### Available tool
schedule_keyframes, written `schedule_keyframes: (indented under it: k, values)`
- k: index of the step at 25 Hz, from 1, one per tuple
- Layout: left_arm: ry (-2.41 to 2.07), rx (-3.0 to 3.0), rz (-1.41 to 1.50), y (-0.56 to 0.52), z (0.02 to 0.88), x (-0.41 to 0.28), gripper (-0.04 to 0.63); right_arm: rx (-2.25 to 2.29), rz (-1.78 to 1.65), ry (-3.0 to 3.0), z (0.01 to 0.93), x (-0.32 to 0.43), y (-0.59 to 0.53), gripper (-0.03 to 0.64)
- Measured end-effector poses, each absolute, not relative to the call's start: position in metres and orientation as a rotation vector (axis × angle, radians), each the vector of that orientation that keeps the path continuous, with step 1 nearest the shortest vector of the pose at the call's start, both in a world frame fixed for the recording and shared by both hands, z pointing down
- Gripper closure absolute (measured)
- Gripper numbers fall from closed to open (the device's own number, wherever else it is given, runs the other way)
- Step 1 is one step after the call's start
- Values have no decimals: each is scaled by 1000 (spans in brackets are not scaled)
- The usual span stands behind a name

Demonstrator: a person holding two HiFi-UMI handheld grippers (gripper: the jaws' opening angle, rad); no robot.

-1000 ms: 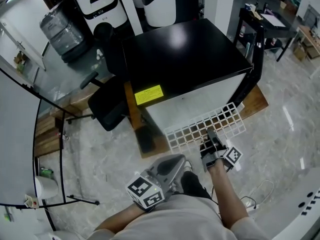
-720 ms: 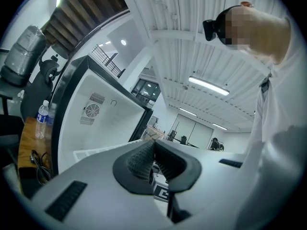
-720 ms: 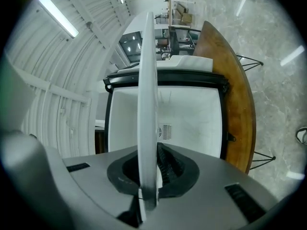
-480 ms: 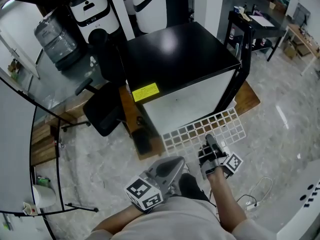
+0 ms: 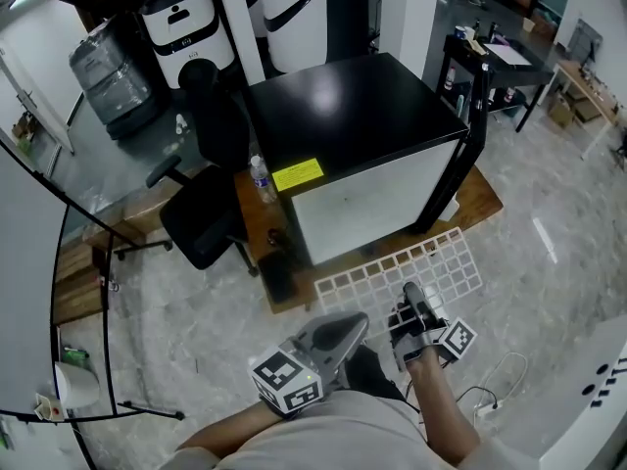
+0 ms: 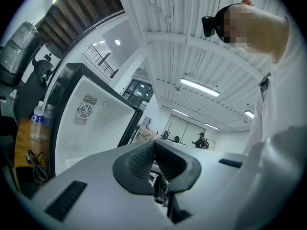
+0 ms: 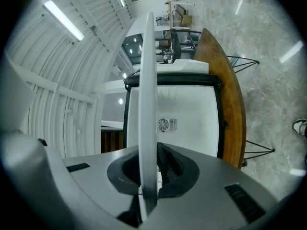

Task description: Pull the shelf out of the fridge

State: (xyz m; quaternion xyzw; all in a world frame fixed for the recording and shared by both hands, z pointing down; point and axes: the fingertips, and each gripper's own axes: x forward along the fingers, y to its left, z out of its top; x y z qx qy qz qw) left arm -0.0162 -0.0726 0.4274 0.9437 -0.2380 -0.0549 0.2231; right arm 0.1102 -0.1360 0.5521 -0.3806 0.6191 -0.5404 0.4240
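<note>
The white wire grid shelf (image 5: pixel 402 269) hangs level in front of the small black fridge (image 5: pixel 358 155), clear of its white open interior (image 5: pixel 367 207). My right gripper (image 5: pixel 412 295) is shut on the shelf's near edge; in the right gripper view the shelf (image 7: pixel 147 104) runs edge-on between the pads. My left gripper (image 5: pixel 345 325) sits low beside my body, left of the shelf, jaws shut with nothing between them; its pads (image 6: pixel 144 159) meet in the left gripper view.
The fridge stands on a low wooden platform (image 5: pixel 480 196) with its black door (image 5: pixel 470 135) swung open at the right. A black office chair (image 5: pixel 201 204) and a water bottle (image 5: pixel 260 179) stand left of it. Water dispensers (image 5: pixel 186 23) are behind; marble floor all around.
The shelf has slid out toward me with my right gripper and now hangs free of the fridge. The left gripper has stayed where it was.
</note>
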Motion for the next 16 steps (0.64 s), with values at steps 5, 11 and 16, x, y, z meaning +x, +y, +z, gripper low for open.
schedule_keyframes:
  k: [5,11,16]
  values:
    - [-645,2611,-169,-65,429,-24,589,-958,-1341,1550,552,105,-128,571]
    - [-639,2614,-173,-61,425,-26,588,-960,-1342,1544,550,104,-127,571]
    - [-659,2593,-190,-59,425,-28,589,-957,-1346,1548,549,105,-128,571]
